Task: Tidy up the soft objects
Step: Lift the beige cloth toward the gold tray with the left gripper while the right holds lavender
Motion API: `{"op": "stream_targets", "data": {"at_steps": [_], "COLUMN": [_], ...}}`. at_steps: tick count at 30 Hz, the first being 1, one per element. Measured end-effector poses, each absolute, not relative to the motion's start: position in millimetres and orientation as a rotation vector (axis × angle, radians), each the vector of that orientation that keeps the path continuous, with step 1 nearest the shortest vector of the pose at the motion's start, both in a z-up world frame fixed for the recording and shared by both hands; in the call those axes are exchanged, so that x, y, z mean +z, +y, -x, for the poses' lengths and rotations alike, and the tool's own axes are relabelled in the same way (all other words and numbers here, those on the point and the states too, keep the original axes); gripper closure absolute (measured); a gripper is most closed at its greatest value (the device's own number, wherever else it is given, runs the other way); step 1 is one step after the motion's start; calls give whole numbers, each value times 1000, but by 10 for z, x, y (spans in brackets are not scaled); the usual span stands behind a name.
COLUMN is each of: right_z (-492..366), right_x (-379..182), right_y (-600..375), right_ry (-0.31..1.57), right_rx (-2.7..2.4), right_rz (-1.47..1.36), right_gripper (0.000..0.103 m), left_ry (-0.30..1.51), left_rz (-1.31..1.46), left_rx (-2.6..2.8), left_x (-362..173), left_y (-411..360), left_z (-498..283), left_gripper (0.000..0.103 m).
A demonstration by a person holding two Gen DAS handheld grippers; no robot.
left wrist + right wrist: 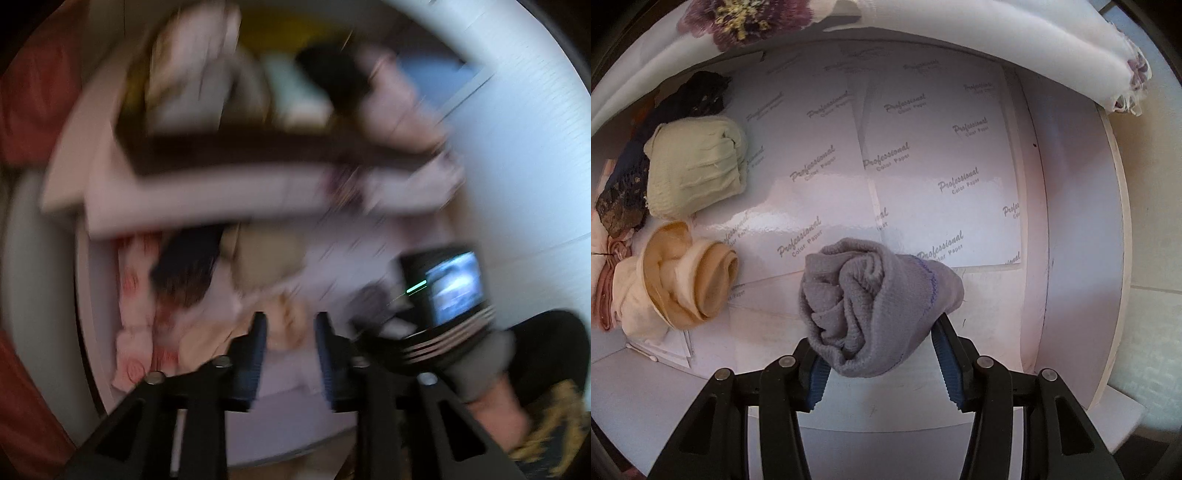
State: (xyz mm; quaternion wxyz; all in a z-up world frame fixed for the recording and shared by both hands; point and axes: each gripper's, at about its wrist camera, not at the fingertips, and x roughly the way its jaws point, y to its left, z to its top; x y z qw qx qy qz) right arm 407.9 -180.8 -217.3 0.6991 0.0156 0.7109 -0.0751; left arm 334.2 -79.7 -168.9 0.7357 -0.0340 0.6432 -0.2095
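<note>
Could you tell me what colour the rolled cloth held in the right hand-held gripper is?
The rolled cloth is grey with a line of purple stitching, clearest in the right wrist view.

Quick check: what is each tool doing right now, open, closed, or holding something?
Left tool: open, nothing between its fingers.
Right tool: closed on the rolled grey cloth.

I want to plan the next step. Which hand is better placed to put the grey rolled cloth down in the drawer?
The right. Its tongs already grip the grey rolled cloth above the paper-lined drawer floor. The left tongs are open and empty, in a blurred view.
</note>
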Motion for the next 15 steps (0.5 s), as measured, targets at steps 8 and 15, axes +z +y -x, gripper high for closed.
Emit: {"op": "stream_targets", "data": {"at_steps": [8,15], "right_z": [-4083,-4074], "right_x": [-2201,-2221], "right_y": [-1847,-1839], "right_ry": [1586,1587], "right_rx": [-168,-165], "right_rz": [-45,-22], "right_gripper": [50,50], "left_ry": [1556,1519], "left_rz": [-141,-167], "left_rx": [-524,-443], "left_x": [-2356,-2569], "left_y": [-1129,-1144], "left_z": [-3278,-3380], "left_gripper": [47,73]}}
